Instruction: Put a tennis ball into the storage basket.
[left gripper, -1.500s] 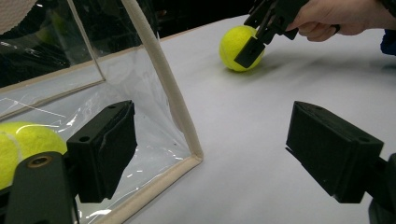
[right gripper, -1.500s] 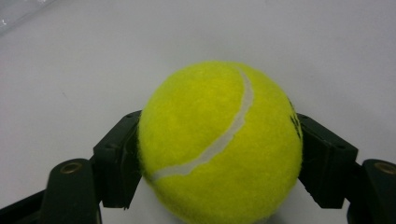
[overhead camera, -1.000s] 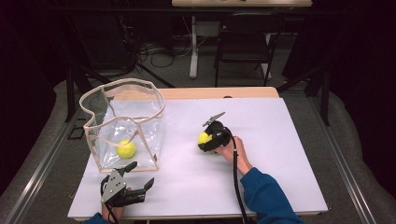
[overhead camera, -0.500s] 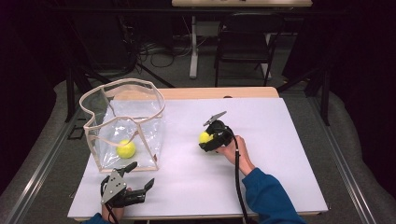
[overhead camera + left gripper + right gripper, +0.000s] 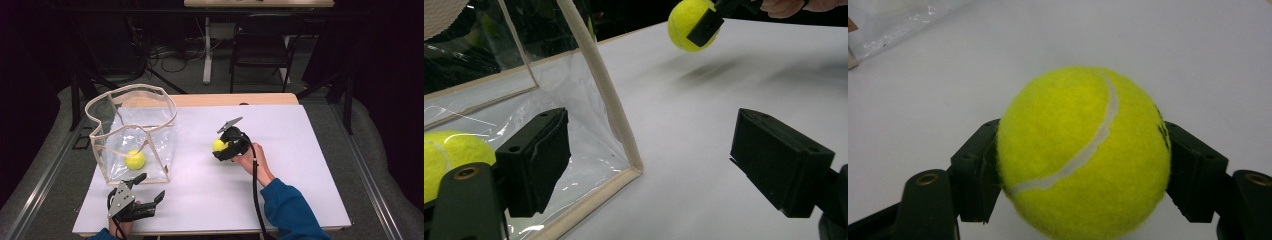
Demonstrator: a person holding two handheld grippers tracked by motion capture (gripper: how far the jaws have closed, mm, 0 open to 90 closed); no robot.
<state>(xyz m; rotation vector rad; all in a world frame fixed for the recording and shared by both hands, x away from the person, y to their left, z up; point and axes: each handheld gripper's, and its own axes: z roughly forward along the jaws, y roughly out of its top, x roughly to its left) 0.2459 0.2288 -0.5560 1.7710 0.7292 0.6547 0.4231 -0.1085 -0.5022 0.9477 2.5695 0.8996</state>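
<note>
You are working at a table [image 5: 300,200] covered by a plain white sheet, with a strip of bare pale wood showing along its far edge. Grey carpet is lying around it, and the room beyond is sitting in darkness, where a dark chair [image 5: 262,47], a white table leg [image 5: 206,50] and loose cables [image 5: 160,50] on the floor are showing.

Your right gripper [image 5: 225,146] is clamping a yellow tennis ball [image 5: 1083,155] between its pads, holding it clear of the sheet near the table's middle. Your left gripper [image 5: 150,190] is resting at the near left edge with its jaws standing wide apart and nothing between them. Just beyond it a clear plastic bag [image 5: 150,130] with cream piping is standing open, holding a second tennis ball [image 5: 135,160] on its floor.
</note>
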